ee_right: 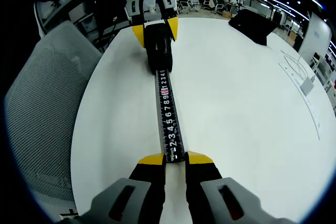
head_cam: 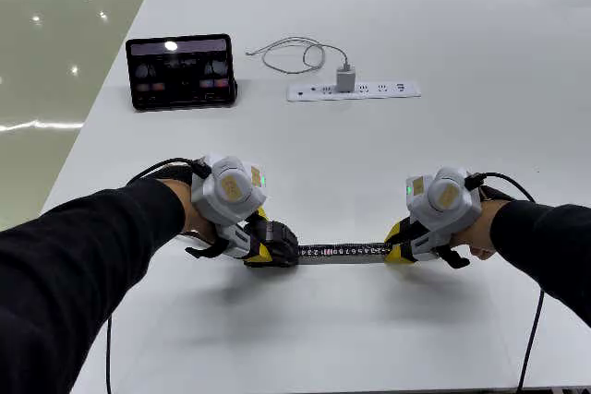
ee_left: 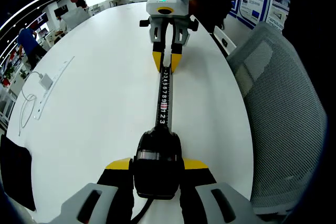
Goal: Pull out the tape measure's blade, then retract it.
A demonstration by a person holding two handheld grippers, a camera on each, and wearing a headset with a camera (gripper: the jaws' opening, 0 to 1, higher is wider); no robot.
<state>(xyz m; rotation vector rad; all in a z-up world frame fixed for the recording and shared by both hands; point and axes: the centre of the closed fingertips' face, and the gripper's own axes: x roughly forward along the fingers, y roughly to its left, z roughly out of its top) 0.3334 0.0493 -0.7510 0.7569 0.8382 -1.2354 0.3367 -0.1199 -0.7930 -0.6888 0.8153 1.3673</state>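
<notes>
Your left gripper, low on the worktop, is clamping the tape measure's case. Your right gripper is pinching the blade by its tip, partly out. You're likely doing the pull-out. Next calls for a straight pull with the case steady.

The black plastic tape measure case looks glossy (its dark blade duller); the white tabletop is smooth, matt.
</notes>
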